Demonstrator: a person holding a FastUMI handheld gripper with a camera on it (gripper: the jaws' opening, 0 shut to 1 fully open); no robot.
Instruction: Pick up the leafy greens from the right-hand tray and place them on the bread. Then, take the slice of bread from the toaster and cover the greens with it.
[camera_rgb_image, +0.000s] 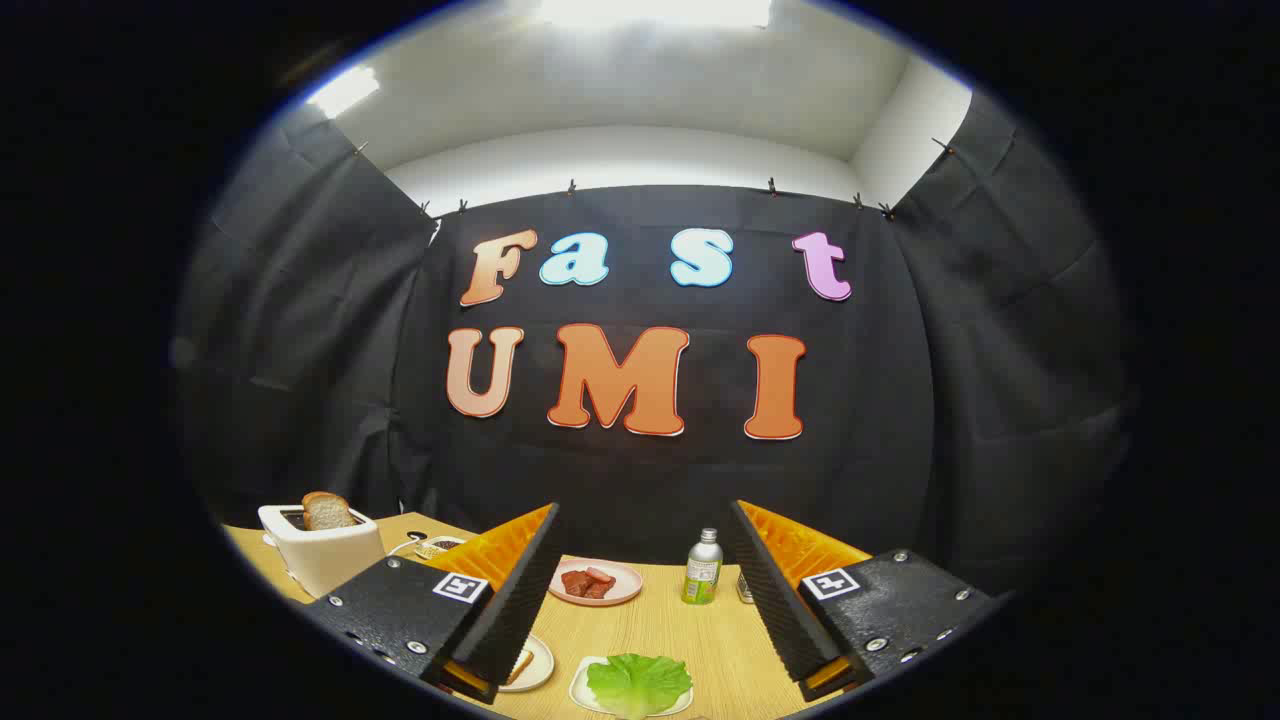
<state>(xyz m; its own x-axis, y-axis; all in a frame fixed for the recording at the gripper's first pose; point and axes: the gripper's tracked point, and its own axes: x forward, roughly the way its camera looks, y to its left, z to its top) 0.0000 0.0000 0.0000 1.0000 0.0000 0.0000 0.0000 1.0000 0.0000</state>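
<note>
Toaster (322, 560): white, boxy, rounded corners; near the tabletop's (650, 625) far left edge.
Bread slice (327, 511): upright in the toaster slot, brown crust.
Bread plate (535, 662): round, pale; partly hidden behind the left finger.
Gripper (645, 590): fingers wide apart, holding nothing; ribbed inner faces.
Leafy greens (638, 682): ruffled, on a white tray (580, 690) at the near edge, between the fingers.
Pink plate (598, 583): round, red chunks, mid-table.
Bottle (703, 567): cylindrical, metal cap, beside the right finger.

Three plates (596, 583), one toaster (322, 548), one bottle (703, 568).
</note>
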